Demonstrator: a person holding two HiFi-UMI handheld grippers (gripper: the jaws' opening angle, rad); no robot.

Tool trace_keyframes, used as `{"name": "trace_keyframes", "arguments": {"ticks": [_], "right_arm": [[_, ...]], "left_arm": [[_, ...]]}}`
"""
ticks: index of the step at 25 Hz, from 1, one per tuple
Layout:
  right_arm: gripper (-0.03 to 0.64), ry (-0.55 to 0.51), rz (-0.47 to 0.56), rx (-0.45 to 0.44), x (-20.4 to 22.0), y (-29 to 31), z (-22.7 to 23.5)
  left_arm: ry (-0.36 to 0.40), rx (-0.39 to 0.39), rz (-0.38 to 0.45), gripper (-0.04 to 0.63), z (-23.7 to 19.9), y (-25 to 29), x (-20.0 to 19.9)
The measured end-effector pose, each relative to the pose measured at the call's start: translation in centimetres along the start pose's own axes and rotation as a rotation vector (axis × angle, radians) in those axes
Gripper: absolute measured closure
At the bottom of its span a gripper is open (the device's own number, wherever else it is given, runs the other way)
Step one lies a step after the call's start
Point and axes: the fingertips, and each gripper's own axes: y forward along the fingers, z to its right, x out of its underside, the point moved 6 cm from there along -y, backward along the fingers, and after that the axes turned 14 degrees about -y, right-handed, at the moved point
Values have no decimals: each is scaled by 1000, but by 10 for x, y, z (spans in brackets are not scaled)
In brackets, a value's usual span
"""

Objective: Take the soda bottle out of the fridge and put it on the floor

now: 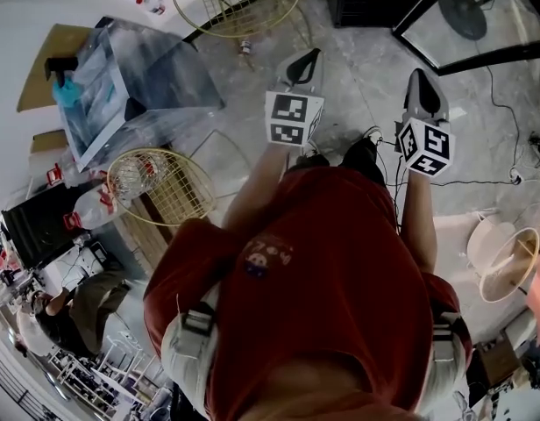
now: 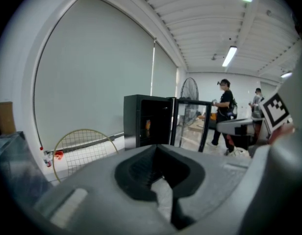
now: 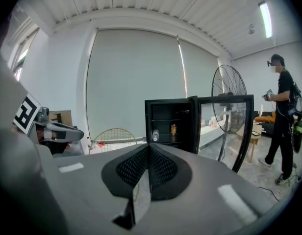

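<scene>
Apparently the approach to the fridge (image 3: 165,106) is the step in hand, and nothing is taken yet. Both tools point toward it and are well apart from it. The left gripper (image 2: 155,149) has its jaws clenched together with nothing between them. The right gripper (image 3: 148,149) is the same, tip against tip and empty. The glass door (image 3: 224,126) stands wide open at 3 o'clock of the cabinet, so no door work seems needed.

The soda bottle (image 3: 155,135) sits inside on a middle shelf, at 12 o'clock just over the right jaws' tips in the right gripper view. An orange can (image 3: 173,129) is near it at its 3 o'clock. The bottle looks small and pale with a darker cap; whether it stands upright or leans I cannot tell.

Next, I judge, one gripper must come close, release its jaws and take the bottle by its body without pushing the can. Then it must lower the bottle to the floor (image 1: 358,77).
</scene>
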Motion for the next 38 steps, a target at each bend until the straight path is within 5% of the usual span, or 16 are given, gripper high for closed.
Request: {"name": "trace_keyframes", "arguments": {"ticks": [22,38], "right_arm": [[618,112,3,-21,56,19,246],[618,90,-6,-67,40,89,256]], "left_arm": [[69,-39,-23,597,178,178,-19],[16,-53,-28,597,145,228,-34]]}}
